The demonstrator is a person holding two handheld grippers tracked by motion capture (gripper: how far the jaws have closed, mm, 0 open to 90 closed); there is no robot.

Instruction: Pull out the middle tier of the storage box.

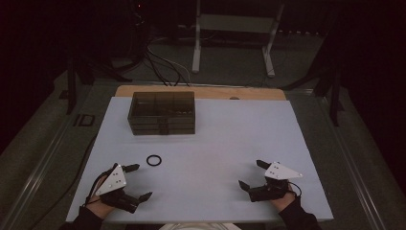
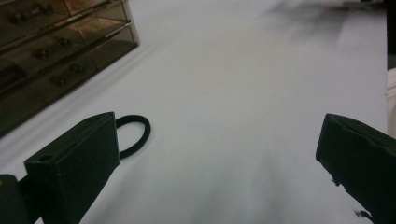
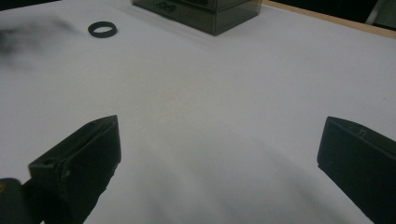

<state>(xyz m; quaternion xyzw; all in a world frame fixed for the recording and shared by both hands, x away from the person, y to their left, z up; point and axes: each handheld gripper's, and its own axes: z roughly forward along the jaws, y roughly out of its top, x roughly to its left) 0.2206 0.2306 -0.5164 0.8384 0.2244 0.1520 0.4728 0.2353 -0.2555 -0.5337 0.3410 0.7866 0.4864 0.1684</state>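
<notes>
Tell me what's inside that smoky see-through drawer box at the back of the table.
Through the tinted walls of the drawer box, small dark items lie in several compartments, a few per drawer. The tint and dim light hide what they are, and the lower drawers are too dark to read.

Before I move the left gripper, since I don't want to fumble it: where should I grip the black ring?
The ring lies flat on the table, so probably come from above, one jaw inside the hole and one outside, pinching the near rim. The left gripper is open and closest.

Right gripper (image 3: 219,154) fingers (image 3: 79,163) spread, black ring (image 3: 102,29) far off
</notes>
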